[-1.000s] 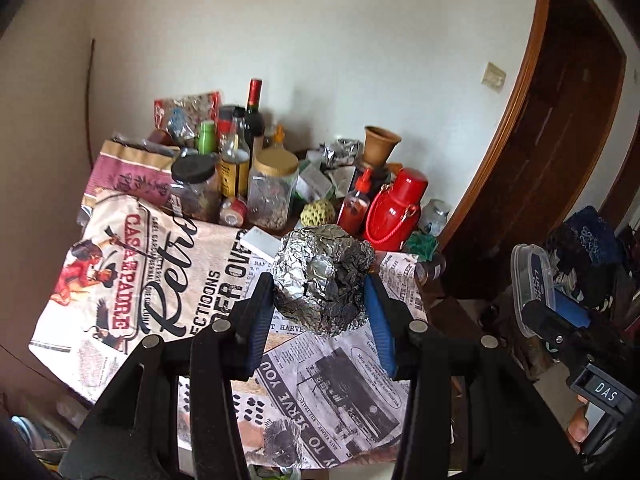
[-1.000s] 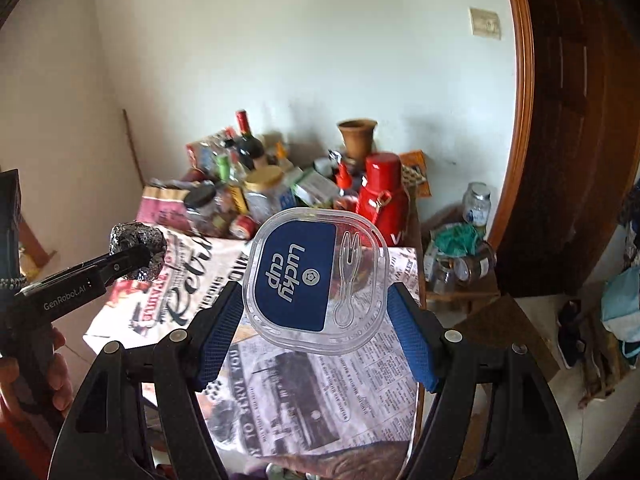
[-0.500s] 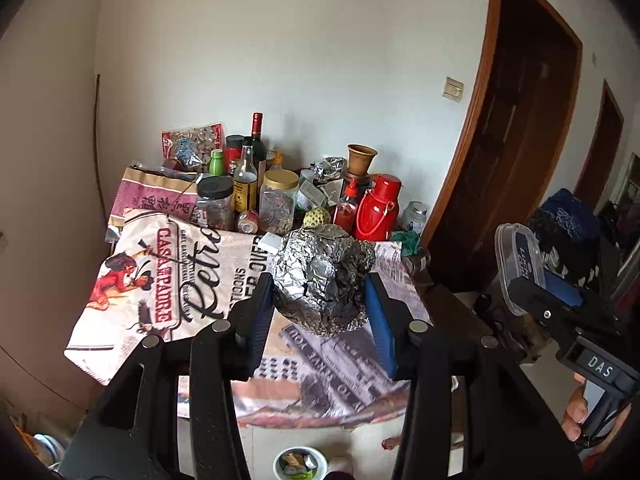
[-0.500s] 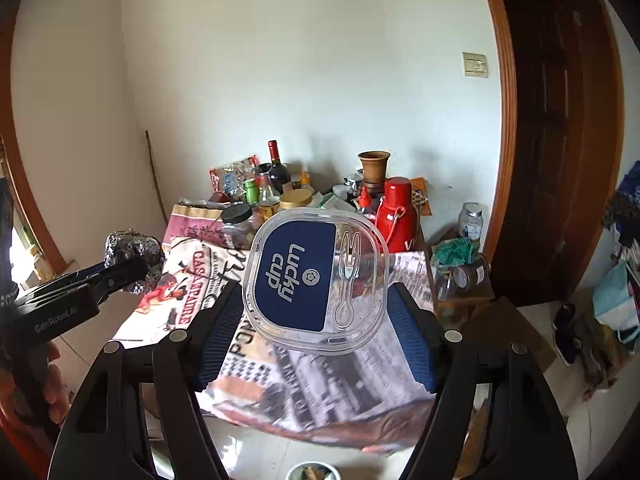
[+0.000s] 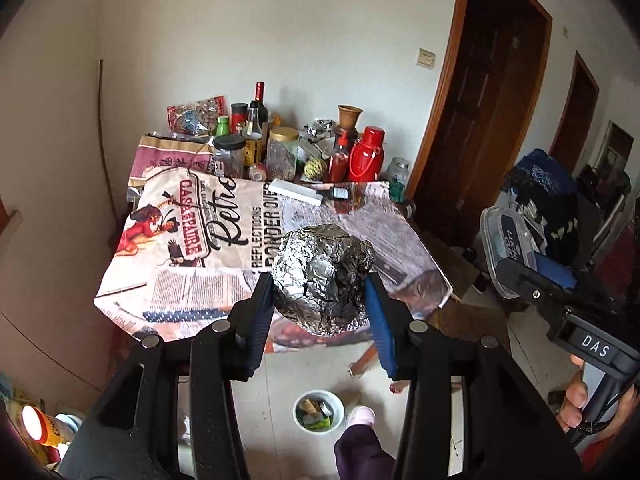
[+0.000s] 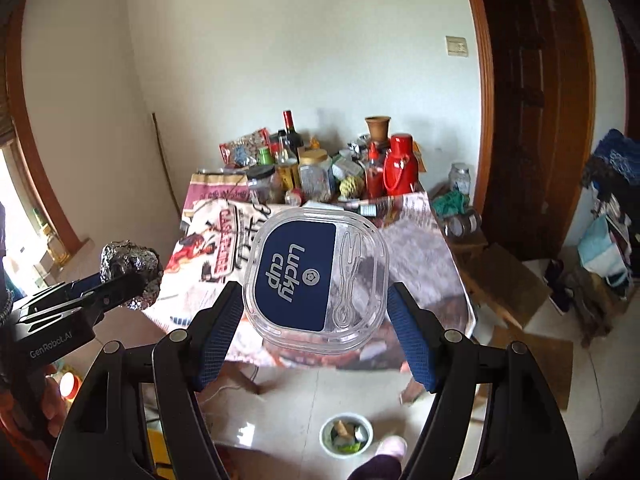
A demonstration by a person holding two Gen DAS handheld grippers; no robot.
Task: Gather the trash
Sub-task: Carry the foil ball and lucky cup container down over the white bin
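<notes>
Your left gripper (image 5: pixel 320 292) pinches the foil ball (image 5: pixel 322 278); your right gripper (image 6: pixel 316 312) pinches the Lucky Cup container (image 6: pixel 316 274); bin (image 5: pixel 318 412) at 6 o'clock.

Lived-in home: cluttered table (image 5: pixel 168 280), bottles (image 5: pixel 261 108), wooden door (image 5: pixel 492 92).

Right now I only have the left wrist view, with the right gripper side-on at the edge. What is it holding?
Observer: A clear plastic container, clamped in the right gripper; its dark blue label reads Lucky cup.
Operator: Anything else on the lid?
Observer: A clear fork shape is moulded beside the label.
Operator: How does my foil ball sit, seen from there?
Observer: Side-on, the foil ball bulges above the left gripper fingers.
</notes>
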